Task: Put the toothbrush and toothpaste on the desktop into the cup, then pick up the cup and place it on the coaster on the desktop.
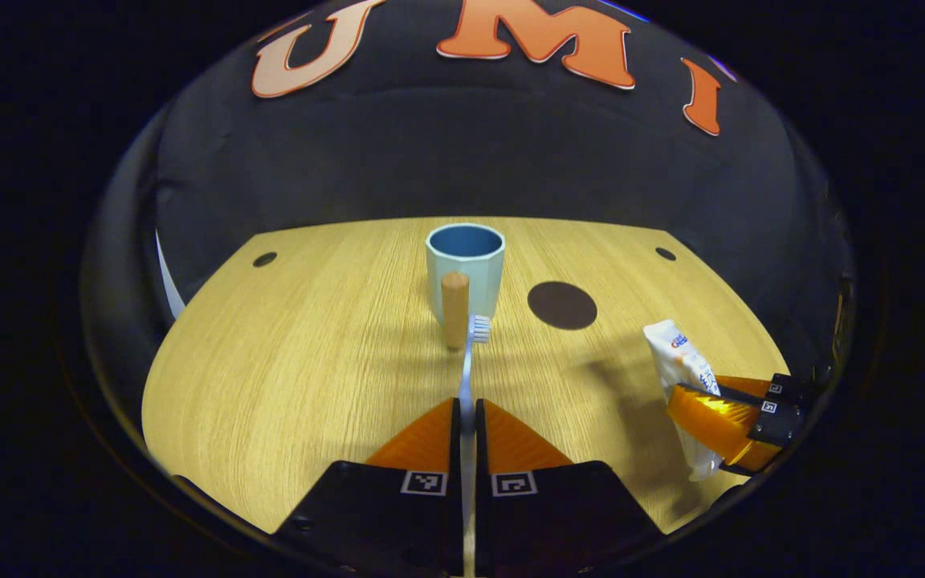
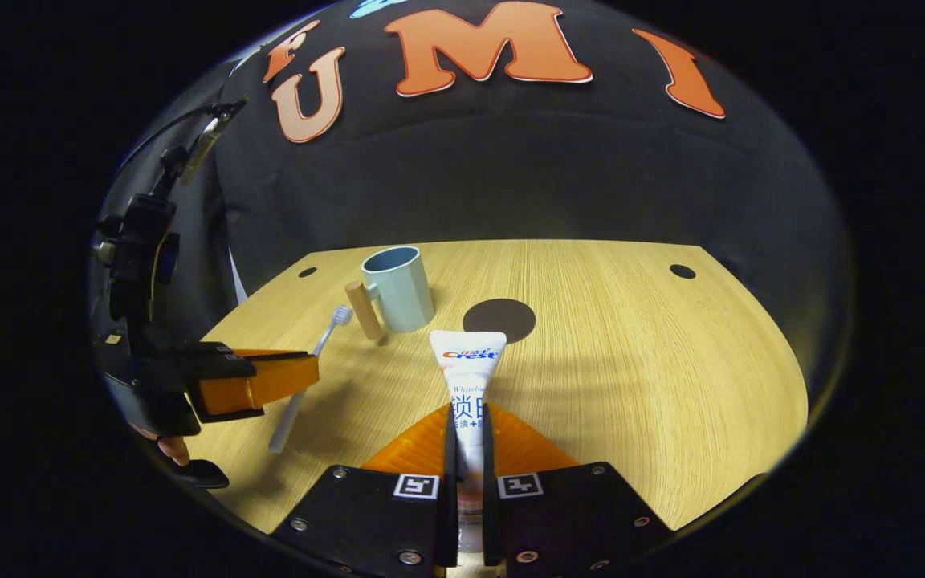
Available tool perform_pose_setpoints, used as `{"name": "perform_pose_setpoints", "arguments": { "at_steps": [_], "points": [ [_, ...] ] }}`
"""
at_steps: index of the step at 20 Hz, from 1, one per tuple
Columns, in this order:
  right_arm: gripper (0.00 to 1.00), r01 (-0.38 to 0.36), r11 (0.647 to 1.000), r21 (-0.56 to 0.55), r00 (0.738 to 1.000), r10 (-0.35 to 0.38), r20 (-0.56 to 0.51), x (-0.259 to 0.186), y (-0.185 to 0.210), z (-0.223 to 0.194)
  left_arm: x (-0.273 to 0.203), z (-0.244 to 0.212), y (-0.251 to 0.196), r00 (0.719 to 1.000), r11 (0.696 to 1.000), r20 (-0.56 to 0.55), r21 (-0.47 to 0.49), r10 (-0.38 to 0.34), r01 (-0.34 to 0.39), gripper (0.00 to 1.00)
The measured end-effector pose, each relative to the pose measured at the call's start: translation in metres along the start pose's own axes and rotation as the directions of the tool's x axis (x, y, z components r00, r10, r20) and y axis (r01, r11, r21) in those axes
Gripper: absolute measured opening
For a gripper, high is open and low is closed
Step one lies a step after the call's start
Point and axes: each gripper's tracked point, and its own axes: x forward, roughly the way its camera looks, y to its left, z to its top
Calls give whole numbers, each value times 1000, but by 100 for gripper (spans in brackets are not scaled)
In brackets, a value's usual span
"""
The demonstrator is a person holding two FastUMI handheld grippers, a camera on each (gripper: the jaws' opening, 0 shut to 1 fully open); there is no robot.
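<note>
A pale wood-grain surface (image 1: 310, 361) sits before the booth's black cloth wall. In the left gripper view, the left gripper (image 1: 467, 413) is closed to a narrow slit on the handle of one toothbrush (image 1: 470, 353), whose bristled head points ahead, just short of the cup (image 1: 466, 269). There is one cup, light blue, upright, with a wooden handle (image 1: 455, 309) facing the camera. To its right lies one dark round coaster (image 1: 562, 305), flat on the surface and apart from the cup. Farther right, the right gripper (image 1: 711, 417) clamps one toothpaste (image 1: 683, 365) tube, held off the surface.

In the right gripper view, the left gripper (image 2: 270, 381) appears at the left edge with the toothbrush (image 2: 310, 361) slanting up through it, raised above the surface. The cup (image 2: 398, 289) stands behind, the coaster (image 2: 499, 319) to its right. At centre, the right gripper (image 2: 467, 425) is nearly closed, both fingers pressing the toothpaste (image 2: 467, 361), its flat crimped end pointing toward the coaster.
</note>
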Motion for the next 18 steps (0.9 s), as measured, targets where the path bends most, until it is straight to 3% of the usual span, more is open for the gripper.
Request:
{"name": "perform_pose_setpoints", "arguments": {
  "at_steps": [7,12,18],
  "points": [
    [12,21,999,-46,990,-15,140,-16,-4,39,-12,52,9,982,995,183,75,45,-60,6],
    [12,31,999,-43,983,-23,181,-16,-10,56,-24,98,14,931,994,362,69,54,-85,5],
    [12,56,998,-27,964,-47,261,-18,-18,76,-18,132,12,868,997,494,30,44,-68,5]
  ]
}}
